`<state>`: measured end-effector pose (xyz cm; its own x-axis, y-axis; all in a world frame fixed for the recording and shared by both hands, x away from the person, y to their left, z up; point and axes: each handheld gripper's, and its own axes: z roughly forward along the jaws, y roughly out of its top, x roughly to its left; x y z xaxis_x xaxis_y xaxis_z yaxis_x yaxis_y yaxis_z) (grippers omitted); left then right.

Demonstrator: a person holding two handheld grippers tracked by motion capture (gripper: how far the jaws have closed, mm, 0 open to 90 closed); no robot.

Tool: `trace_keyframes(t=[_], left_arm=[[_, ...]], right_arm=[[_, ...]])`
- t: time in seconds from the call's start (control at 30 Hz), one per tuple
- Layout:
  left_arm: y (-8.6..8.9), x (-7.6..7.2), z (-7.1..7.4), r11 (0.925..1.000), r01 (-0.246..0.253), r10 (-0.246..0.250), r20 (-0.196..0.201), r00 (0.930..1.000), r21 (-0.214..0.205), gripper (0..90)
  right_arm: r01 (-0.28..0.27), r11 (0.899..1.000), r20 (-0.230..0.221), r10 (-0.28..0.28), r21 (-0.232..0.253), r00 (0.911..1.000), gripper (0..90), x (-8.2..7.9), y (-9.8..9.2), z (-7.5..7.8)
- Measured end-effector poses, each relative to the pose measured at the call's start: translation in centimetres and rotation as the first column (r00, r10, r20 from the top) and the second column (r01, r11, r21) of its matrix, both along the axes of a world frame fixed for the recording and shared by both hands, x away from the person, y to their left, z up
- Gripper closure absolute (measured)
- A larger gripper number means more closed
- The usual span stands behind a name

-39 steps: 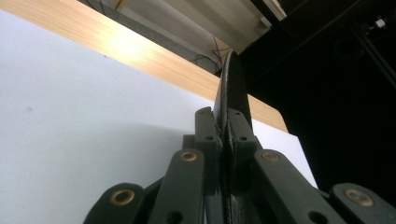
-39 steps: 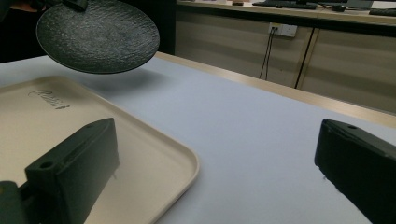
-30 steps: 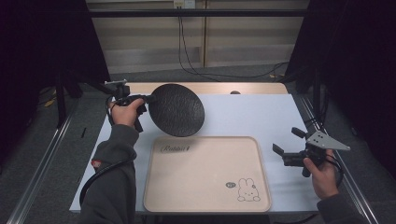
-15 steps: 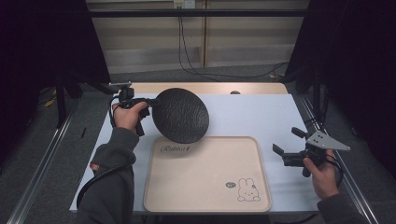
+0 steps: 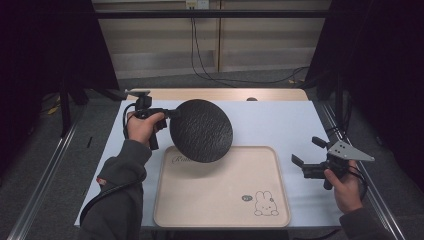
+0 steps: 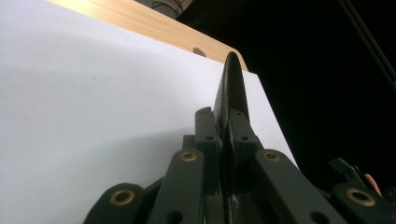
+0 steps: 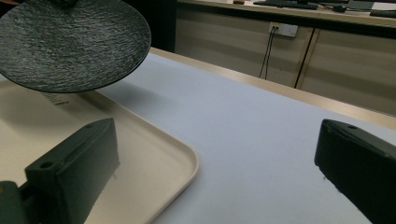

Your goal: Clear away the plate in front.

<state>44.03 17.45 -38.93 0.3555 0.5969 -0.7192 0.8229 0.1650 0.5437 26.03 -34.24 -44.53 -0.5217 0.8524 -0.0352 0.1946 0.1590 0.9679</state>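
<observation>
Plate (image 5: 201,130) shifted over tray (image 5: 220,220), clamped in left gripper (image 5: 172,113); right gripper (image 5: 307,159) wide open, empty.

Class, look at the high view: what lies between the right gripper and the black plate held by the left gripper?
In the high view, part of the beige tray and bare white table lie between the right gripper and the black plate.

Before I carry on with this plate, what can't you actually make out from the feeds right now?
- Tray lettering near its far left corner: high view, too small, partly under the black plate.
- Plate's underside: facing away in the high view, edge-on between the shut jaws of the left gripper in its own view.
- Plate's far rim: right gripper view, cut off by the top edge.
- Right gripper: open, nothing held.
</observation>
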Motion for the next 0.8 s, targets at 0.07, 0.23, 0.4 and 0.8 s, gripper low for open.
trace_keyframes(t=[0.07, 0.23, 0.4, 0.8], left_arm=[[-0.3, -0.2, -0.1, 1.0, 0.006, -0.006, -0.007, 1.0, -0.002, 85.5], [-1.0, -0.7, 0.0, 0.999, 0.045, -0.045, -0.006, 0.999, 0.008, 85.5], [-1.4, -1.1, 0.0, 0.9972, 0.075, -0.075, -0.008, 0.9972, 0.003, 85.5], [-3.0, -2.3, -0.4, 0.9866, 0.163, -0.163, -0.02, 0.9864, -0.005, 85.4]], right_arm=[[-0.001, 1.0, 0.001, 0.001, 0.0, 1.0, 0.0, 0.0, 0.0, 0.0], [-0.005, 1.0, 0.0, 0.005, 0.002, 1.0, 0.0, -0.1, 0.0, 0.0], [-0.007, 1.0, 0.001, 0.007, 0.002, 1.0, 0.0, 0.0, 0.0, 0.0], [-0.011, 1.0, -0.003, 0.011, 0.001, 0.9999, 0.0, -0.1, 0.1, 0.0]])
